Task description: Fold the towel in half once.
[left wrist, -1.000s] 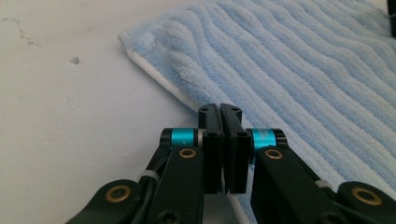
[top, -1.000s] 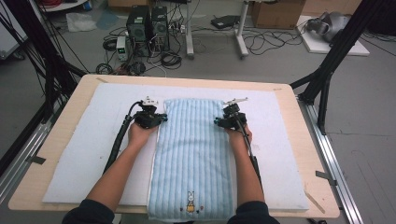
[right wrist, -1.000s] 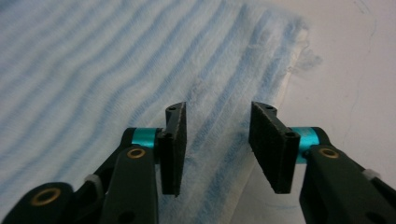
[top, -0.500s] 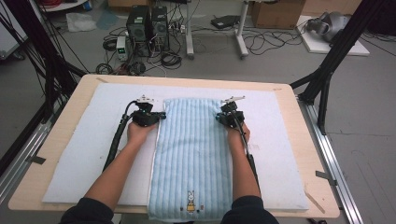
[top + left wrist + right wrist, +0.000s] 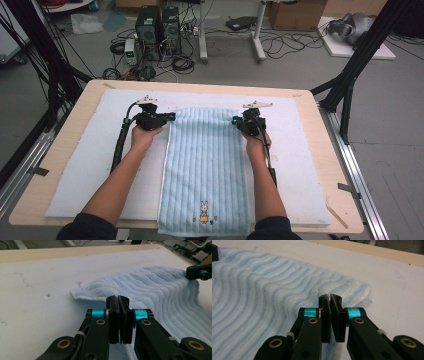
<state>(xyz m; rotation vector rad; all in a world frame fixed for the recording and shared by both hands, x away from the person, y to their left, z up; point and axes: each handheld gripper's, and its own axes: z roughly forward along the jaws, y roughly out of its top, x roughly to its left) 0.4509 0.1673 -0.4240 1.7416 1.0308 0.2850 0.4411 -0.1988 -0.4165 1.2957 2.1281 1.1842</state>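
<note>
A light blue striped towel (image 5: 207,160) with a small rabbit picture lies lengthwise on a white mat (image 5: 100,150); its near end hangs over the table's front edge. My left gripper (image 5: 170,117) sits at the towel's left edge near the far corner. In the left gripper view its jaws (image 5: 117,298) are shut where the towel's (image 5: 155,290) white hem runs under them. My right gripper (image 5: 235,121) is at the right edge near the far right corner. Its jaws (image 5: 330,297) are shut on puckered towel (image 5: 262,290).
The mat covers most of a wooden table (image 5: 62,150). Bare mat lies left and right of the towel. Black frame posts (image 5: 357,60) stand at the table's far corners, and metal rails run along its sides. Computers and cables (image 5: 155,25) sit on the floor beyond.
Both hands and grippers have shifted slightly toward the far side of the table. The towel lies much as before.
</note>
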